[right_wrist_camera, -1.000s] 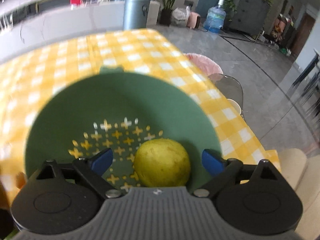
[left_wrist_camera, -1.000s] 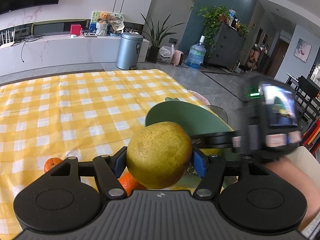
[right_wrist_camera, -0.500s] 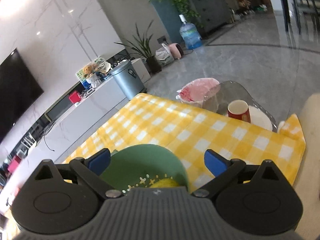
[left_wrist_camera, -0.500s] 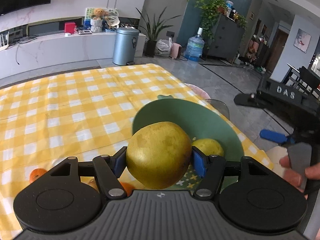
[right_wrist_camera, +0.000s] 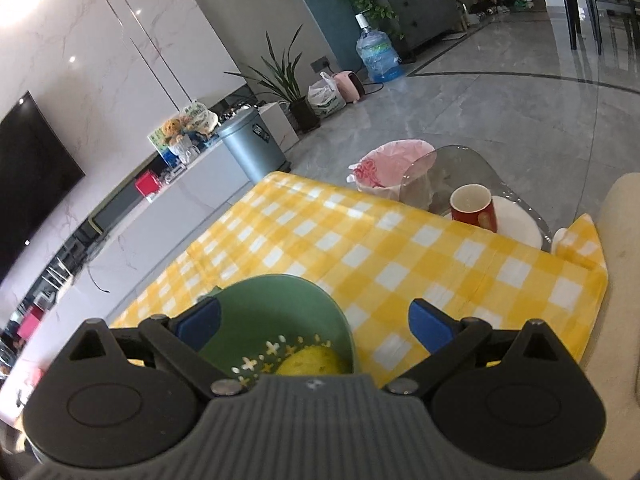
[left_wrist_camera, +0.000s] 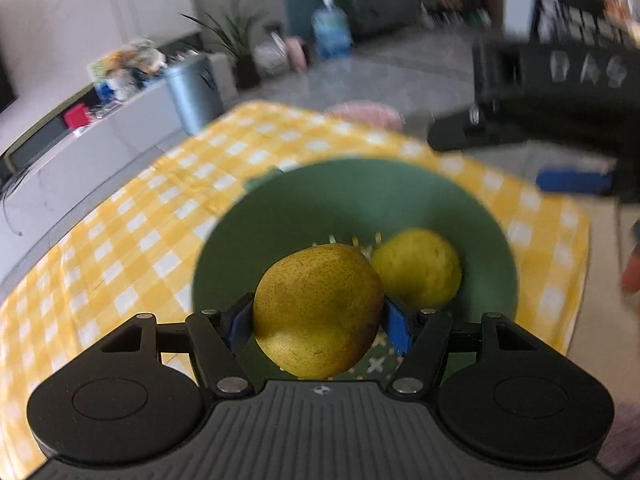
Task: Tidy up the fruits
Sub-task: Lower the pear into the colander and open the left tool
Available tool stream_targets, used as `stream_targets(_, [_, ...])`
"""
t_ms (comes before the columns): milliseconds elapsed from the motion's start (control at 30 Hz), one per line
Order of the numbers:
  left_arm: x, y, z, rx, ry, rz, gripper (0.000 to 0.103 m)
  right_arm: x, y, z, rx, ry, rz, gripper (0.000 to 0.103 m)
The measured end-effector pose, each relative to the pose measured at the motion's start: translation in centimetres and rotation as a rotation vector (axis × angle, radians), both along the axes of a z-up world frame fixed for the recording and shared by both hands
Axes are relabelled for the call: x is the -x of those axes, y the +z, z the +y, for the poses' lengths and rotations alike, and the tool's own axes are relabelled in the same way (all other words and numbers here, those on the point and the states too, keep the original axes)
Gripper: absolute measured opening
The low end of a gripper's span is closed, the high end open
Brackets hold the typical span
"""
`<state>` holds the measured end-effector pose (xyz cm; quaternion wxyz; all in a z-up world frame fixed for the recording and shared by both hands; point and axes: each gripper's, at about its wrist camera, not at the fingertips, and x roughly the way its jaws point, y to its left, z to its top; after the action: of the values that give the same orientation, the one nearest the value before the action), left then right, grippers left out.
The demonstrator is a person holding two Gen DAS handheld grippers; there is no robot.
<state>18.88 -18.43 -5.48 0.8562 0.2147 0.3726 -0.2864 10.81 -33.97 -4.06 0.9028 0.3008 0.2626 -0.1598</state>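
Holding one yellow-green pear (left_wrist_camera: 318, 310) between the blue pads of our left gripper (left_wrist_camera: 319, 322), we carry it above the green colander bowl (left_wrist_camera: 304, 200), the pads pressing its two flanks at the widest girth so the round fruit cannot roll out of the pinch. Second pear (left_wrist_camera: 418, 268): already lying on the bowl's perforated floor, toward its right side in the left wrist view, just beside the carried one; room remains on the floor next to it, which we judge is where the held fruit is meant to go. Bowl: sits on the yellow-and-white checked cloth (right_wrist_camera: 360, 248) covering the tabletop, toward the tabletop's right edge, presumably as the collecting vessel for the fruit. Right gripper (right_wrist_camera: 314, 322): pads spread wide, nothing between them, held raised beside the bowl so that the rim stays free for the left one. Red cup (right_wrist_camera: 474, 210): stands on a white saucer on a glass side table beyond the cloth's far corner, apart from the task.
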Motion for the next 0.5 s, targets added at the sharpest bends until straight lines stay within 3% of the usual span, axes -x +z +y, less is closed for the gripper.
stream_targets(100, [-0.9,-1.1,-1.0,-0.056,-0.017,0.069,0.075,0.2,0.0,0.0,0.021,-0.009,0.014,0.096])
stream_targets(233, [-1.7,-2.2,-1.3,-0.040,0.000,0.150,0.075,0.2,-0.3,-0.6,-0.020,-0.014,0.013,0.096])
stream_targets(500, [-1.9,-2.9,-1.8,-0.069,0.008,0.128,0.076,0.1,-1.1,-1.2,-0.033,-0.044,0.073,0.096])
